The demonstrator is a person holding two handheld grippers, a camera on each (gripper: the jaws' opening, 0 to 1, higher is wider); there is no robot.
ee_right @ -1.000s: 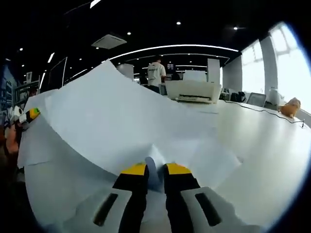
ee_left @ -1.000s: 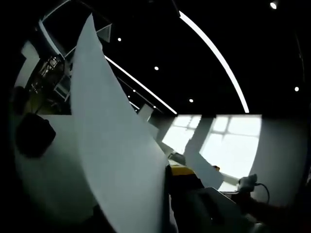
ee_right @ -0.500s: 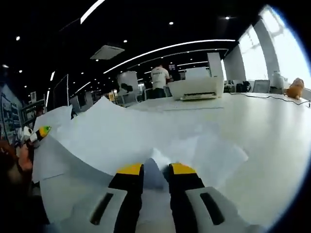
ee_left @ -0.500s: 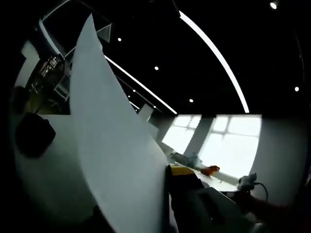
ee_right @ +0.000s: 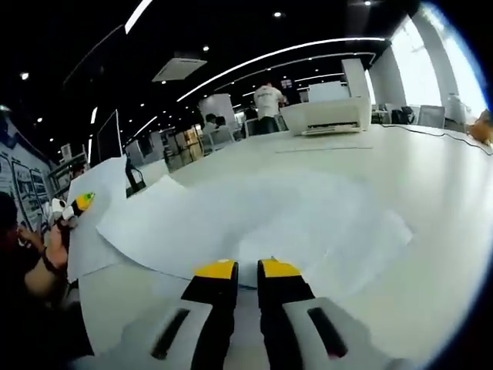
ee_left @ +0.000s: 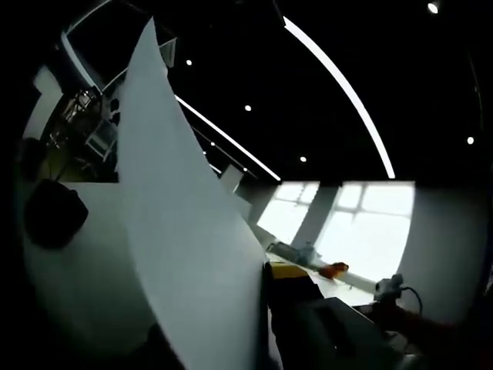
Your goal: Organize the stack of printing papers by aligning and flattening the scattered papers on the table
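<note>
Several white printing papers [ee_right: 254, 220] lie spread and overlapping on the white table [ee_right: 431, 200]. My right gripper [ee_right: 247, 270] is at their near edge, its yellow-tipped jaws closed on the edge of the sheets. In the left gripper view a white sheet [ee_left: 185, 223] stands up tall, pinched by my left gripper [ee_left: 266, 277]; one yellow-tipped jaw shows and the sheet hides the other. The right gripper view has the left gripper [ee_right: 81, 203] at the far left, holding a raised sheet [ee_right: 100, 216], with a person's hand [ee_right: 52, 254] below it.
A white printer [ee_right: 333, 116] stands at the table's far side, with a person [ee_right: 269, 102] standing behind it. Cables lie at the far right near bright windows. In the left gripper view a dark rounded object [ee_left: 50, 212] sits left and an orange item [ee_left: 335, 270] lies on the table.
In the right gripper view the billowed papers have sunk much flatter onto the table and the jaws have drawn closer together. The raised sheet in the left gripper view has barely shifted.
</note>
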